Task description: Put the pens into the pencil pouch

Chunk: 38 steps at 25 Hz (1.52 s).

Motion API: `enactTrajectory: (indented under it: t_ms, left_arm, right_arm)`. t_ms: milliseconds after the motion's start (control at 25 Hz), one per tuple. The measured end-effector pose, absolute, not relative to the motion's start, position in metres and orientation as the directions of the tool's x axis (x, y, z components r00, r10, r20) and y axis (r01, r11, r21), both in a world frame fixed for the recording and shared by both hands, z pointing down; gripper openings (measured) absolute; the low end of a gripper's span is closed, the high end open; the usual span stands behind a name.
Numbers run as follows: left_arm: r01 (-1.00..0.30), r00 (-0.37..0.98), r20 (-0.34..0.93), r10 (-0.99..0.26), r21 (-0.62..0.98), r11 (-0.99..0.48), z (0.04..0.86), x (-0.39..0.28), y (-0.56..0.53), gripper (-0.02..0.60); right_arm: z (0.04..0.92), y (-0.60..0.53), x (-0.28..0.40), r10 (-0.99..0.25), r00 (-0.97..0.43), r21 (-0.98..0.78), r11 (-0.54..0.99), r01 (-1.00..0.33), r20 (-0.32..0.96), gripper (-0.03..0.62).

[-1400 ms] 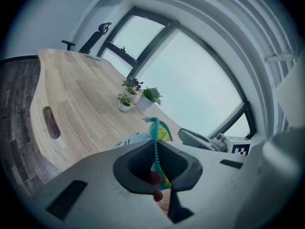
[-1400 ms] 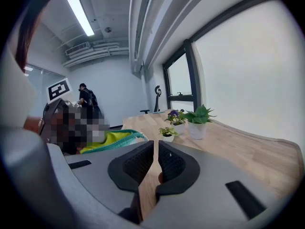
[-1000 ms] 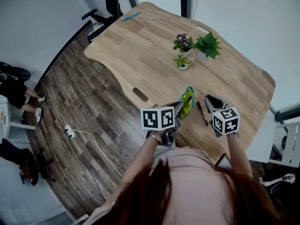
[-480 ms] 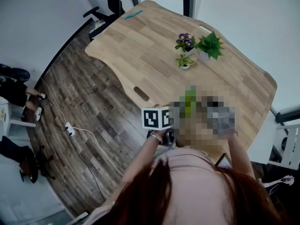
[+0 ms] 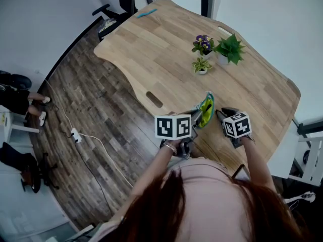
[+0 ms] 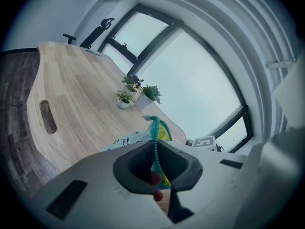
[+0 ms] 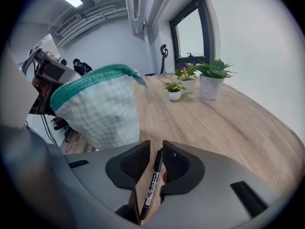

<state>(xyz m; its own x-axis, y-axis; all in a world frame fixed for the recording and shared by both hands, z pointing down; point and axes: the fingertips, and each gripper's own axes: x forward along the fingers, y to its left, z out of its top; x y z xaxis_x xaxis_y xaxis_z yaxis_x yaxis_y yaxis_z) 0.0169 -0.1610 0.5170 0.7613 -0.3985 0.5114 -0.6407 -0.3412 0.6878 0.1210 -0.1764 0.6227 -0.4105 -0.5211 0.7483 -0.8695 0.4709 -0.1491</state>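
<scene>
The table (image 5: 151, 49) fills the upper centre of the head view. The pouch (image 7: 102, 113) stands at the left of the right gripper view, mouth up. The left gripper (image 6: 155, 149) is clamped on its zipper edge. The right gripper (image 7: 155, 151) straddles the pen (image 7: 153, 180), which lies on the wood at lower centre. Its jaws stand slightly apart, not yet pinching. Centre the pen between the pads, close firmly near mid-barrel, then lift clear before swinging toward the pouch mouth.
</scene>
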Motion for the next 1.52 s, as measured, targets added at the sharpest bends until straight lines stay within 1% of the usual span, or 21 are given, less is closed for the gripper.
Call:
enactTrajectory:
  t_ms: [400,520,840,920,1080,1520]
  left_arm:
    - [-0.651,0.752,0.52,-0.406,0.682,-0.333,0.52,0.014,-0.16,0.012]
    - [-0.653,0.75,0.522,-0.406,0.68,-0.333,0.521,0.014,-0.16,0.012]
    - [-0.656,0.747,0.525,-0.409,0.683,-0.322,0.522,0.011,-0.16,0.012]
    - [-0.655,0.748,0.524,-0.407,0.682,-0.325,0.522,0.012,-0.16,0.012]
    - [-0.658,0.746,0.527,-0.407,0.68,-0.323,0.523,0.011,-0.16,0.012]
    - [-0.659,0.743,0.526,-0.413,0.68,-0.321,0.523,0.009,-0.16,0.012]
  right_arm:
    - [0.65,-0.168,0.12,-0.417,-0.397,-0.179,0.471,-0.864,0.817,0.081]
    - [0.656,-0.168,0.119,-0.38,-0.401,-0.211,0.452,-0.867,0.833,0.1]
    - [0.672,-0.169,0.121,-0.304,-0.364,-0.217,0.424,-0.879,0.88,0.11]
    - [0.673,-0.17,0.122,-0.302,-0.345,-0.202,0.417,-0.886,0.889,0.103]
    - [0.674,-0.172,0.127,-0.318,-0.308,-0.161,0.413,-0.896,0.897,0.055]
    - [0.671,-0.17,0.126,-0.36,-0.316,-0.177,0.368,-0.913,0.878,0.051]
